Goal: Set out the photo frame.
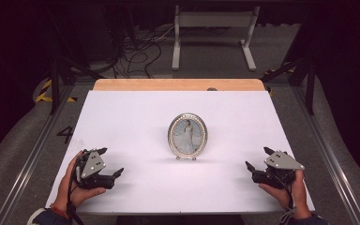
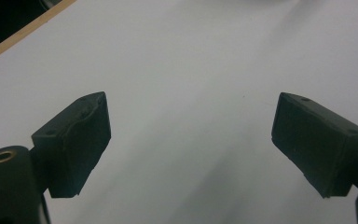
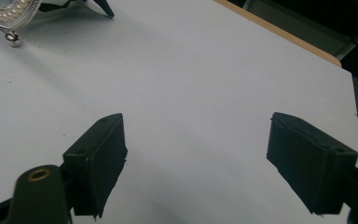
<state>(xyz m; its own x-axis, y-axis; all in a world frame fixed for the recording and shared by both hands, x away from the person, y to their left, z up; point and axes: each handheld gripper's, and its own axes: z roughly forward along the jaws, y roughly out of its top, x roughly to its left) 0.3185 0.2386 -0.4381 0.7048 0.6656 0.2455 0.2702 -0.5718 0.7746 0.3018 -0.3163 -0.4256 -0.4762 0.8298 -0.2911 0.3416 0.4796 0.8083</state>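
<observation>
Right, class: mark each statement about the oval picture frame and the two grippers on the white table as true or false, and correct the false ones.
1. The oval picture frame stands upright near the middle of the white table. True.
2. The left gripper is shut on the frame. False: its jaws stand wide apart with nothing between them, and it sits well to the frame's left.
3. The right gripper is open. True.
4. The frame lies flat on its face. False: it stands on small feet, its picture facing the person.
5. Both grippers are held in a person's hands near the table's front edge. True.
</observation>
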